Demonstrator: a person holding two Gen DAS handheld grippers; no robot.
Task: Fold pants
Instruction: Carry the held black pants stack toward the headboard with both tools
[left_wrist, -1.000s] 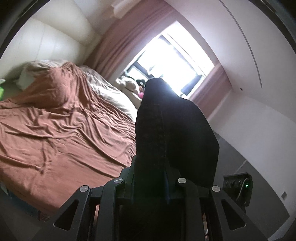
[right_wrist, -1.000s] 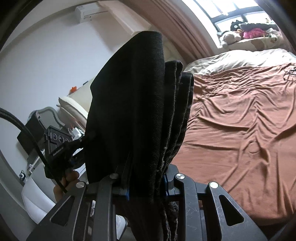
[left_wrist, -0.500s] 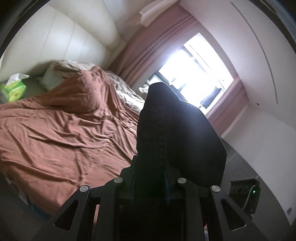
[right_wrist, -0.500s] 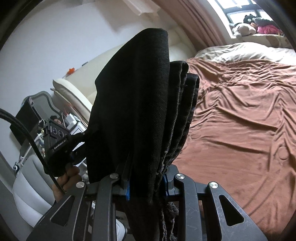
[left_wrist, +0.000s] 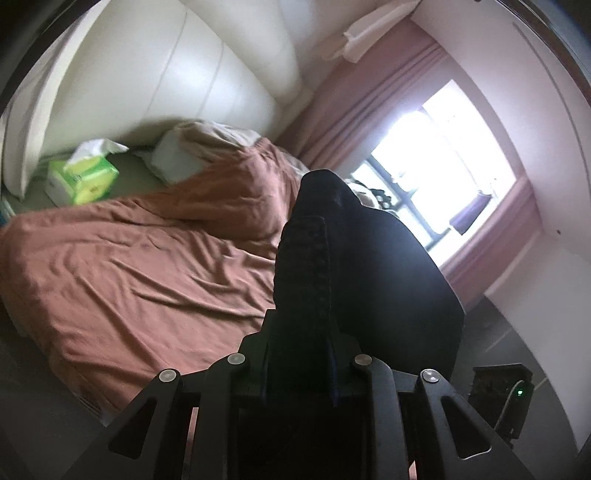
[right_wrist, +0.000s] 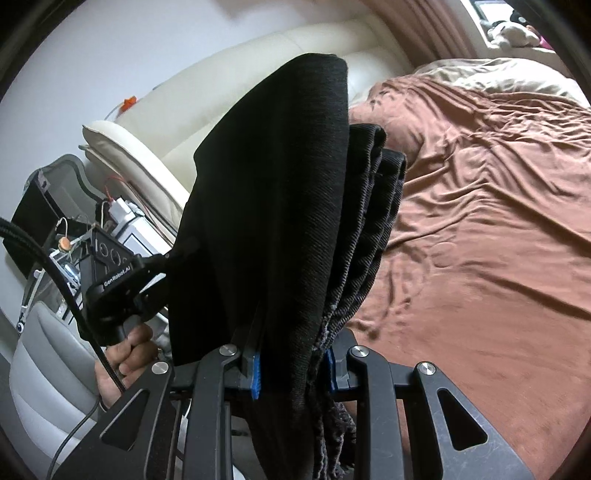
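The black pants (right_wrist: 280, 206) are held in the air by both claws, in front of the bed (right_wrist: 480, 221) and not lying on it. In the right wrist view, the right claw (right_wrist: 293, 363) is seen clamped narrowly on a thick bundle of the fabric: several ribbed folded layers are pinched between the blue-lined pads (right_wrist: 255, 373), a broad fold rises above the jaws and loose edges hang below them. In the same view the left claw (right_wrist: 155, 266) is seen further left, gripped from below by a person's hand (right_wrist: 125, 354), its fingers closed on the far edge of the same cloth, with a black cable (right_wrist: 55, 273) trailing from it. In the left wrist view, the left claw (left_wrist: 299, 354) is likewise shown closed tightly on the dark fabric (left_wrist: 351, 280), which stands up between its jaws and blocks much of the window (left_wrist: 443, 166) behind. The bed is covered by a wrinkled rust-brown sheet (left_wrist: 129, 280), with a pale pillow (left_wrist: 192, 155) at its head against a cream padded headboard (left_wrist: 184, 74). A green tissue box (left_wrist: 83, 177) is set beside the pillow. Pink curtains (left_wrist: 369, 110) frame the window. A small black device with a green light (left_wrist: 506, 391) is visible at the lower right of the left view.
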